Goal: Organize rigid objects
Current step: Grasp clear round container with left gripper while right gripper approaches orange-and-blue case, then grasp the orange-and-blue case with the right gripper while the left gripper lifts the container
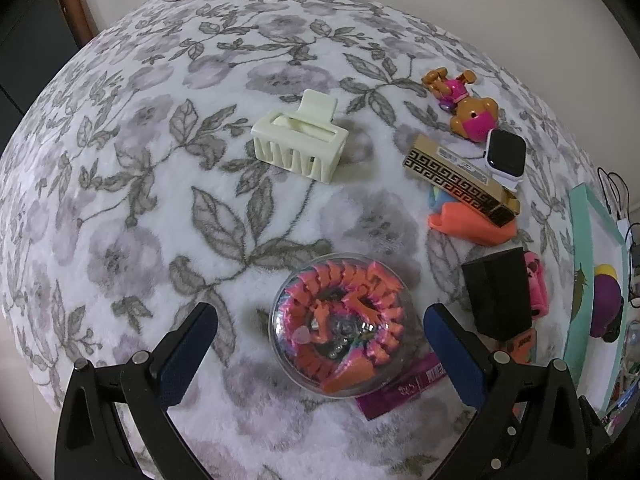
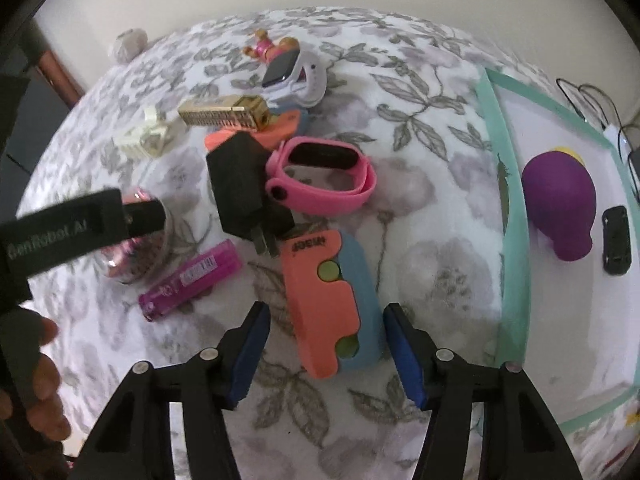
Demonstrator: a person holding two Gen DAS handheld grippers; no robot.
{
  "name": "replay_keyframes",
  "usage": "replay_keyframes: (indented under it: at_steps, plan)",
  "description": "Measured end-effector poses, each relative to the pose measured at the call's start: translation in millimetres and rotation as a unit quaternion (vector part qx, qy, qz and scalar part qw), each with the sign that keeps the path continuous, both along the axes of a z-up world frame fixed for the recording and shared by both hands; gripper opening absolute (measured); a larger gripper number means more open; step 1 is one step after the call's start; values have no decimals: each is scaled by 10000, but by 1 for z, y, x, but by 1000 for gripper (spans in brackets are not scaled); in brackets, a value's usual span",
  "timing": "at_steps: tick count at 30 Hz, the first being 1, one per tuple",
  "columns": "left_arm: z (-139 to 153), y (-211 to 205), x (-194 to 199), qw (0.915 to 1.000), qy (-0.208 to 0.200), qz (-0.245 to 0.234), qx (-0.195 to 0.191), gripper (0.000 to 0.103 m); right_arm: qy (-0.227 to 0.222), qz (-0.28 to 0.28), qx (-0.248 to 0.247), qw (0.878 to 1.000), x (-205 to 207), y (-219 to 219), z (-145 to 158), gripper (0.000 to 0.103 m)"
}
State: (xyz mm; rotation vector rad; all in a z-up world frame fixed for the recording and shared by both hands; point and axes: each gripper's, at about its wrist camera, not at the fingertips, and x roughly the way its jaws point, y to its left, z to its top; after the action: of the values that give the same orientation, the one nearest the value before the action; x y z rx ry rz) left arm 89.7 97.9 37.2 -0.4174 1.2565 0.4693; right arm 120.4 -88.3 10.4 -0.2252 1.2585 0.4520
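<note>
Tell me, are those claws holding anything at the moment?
No. The left gripper is open around the clear ball, not closed on it. The right gripper is open around the orange toy.

The left gripper [image 1: 320,332] hangs low with its jaws spread wide. The right gripper [image 2: 325,346] does likewise.

Between the left jaws, a clear dome [image 1: 340,326] holds a pink-orange coil. Beyond it lies a cream hair clip [image 1: 300,144] on a white blanket [image 1: 140,200] with grey-lilac flowers. Between the right jaws lies a coral-and-blue toy [image 2: 334,304]; past it, a pink watch band [image 2: 322,176] and a black plug [image 2: 244,188].
</note>
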Motion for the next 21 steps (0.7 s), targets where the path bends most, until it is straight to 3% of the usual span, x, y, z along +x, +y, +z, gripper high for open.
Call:
replay_keyframes:
  at_steps: [8,17,21]
  plan:
    - [-9,-3,3,9998,-4,-110,163,102,-125,-1,-85,9999,2,0,-1,59]
    - [-19,-13,7,9997,-61,-230,-103,73,-160,5,-181,9997,1,-1,-1,50]
    - [-21,-21,11,9995,13,-322,-26,73,-186,52,-242,9995,-2,-2,2,49]
